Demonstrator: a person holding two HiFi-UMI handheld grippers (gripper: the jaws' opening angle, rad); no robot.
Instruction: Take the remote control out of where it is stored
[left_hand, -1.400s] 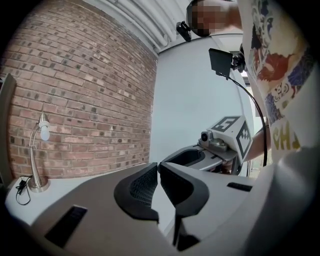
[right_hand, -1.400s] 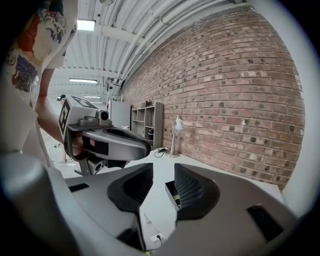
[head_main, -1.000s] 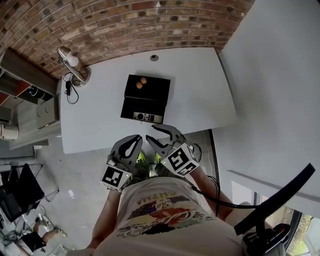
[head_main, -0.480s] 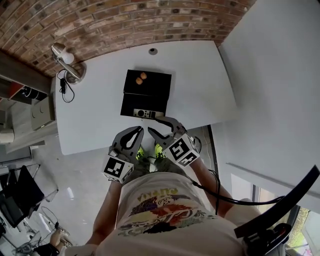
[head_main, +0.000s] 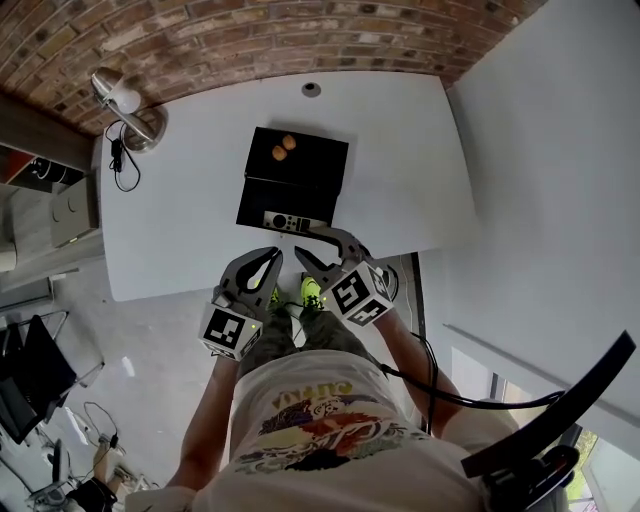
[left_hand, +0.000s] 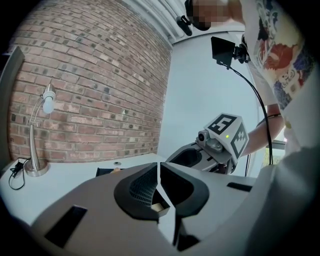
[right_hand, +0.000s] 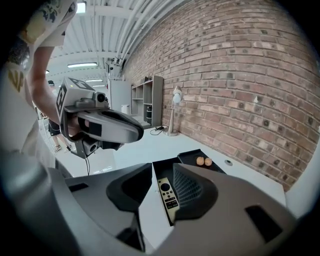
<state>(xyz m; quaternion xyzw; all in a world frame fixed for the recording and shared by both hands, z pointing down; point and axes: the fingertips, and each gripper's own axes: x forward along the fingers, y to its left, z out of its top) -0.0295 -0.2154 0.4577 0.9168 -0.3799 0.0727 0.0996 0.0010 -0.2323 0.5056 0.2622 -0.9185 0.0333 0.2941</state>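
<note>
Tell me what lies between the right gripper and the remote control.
Only bare white table and the black tray's near rim separate the right gripper from the remote control. The right gripper view shows this through its open, empty jaws.

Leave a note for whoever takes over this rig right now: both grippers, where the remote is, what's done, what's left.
Left gripper: shut, empty, off the table's near edge.
Right gripper: open, empty, aimed at the remote control, not touching it.
Remote control: lying in the near section of the open black box on the white table.
Done: nothing gripped or lifted yet.
Left: close the right gripper on the remote and lift it out.
</note>
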